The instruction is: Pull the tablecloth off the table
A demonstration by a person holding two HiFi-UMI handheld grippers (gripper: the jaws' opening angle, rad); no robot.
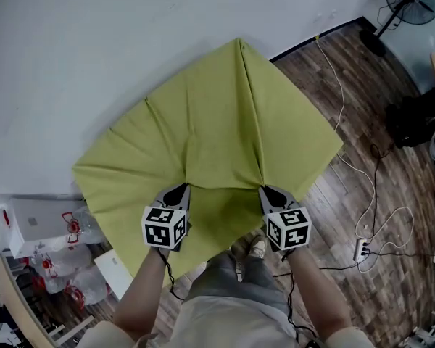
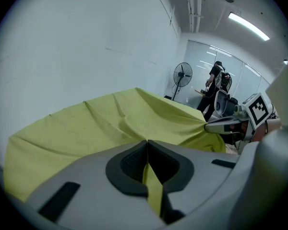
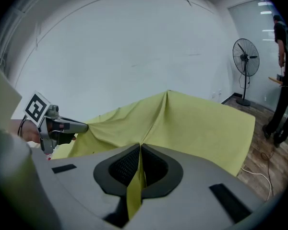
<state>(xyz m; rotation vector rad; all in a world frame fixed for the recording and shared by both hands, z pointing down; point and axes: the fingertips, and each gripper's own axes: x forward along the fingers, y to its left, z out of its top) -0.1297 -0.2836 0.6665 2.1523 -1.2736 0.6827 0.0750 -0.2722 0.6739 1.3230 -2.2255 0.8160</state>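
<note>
Yellow-green tablecloth sits draped over the bench, hiding it, diamond-wise, far corner pointing at the white wall, near edge by the person's legs. Wood floor on the right is open apart from cables and a power strip. Forearms reach forward side by side; left gripper and right gripper each have fingers clamped tight on a pinch of cloth, creases running toward that far corner.
</note>
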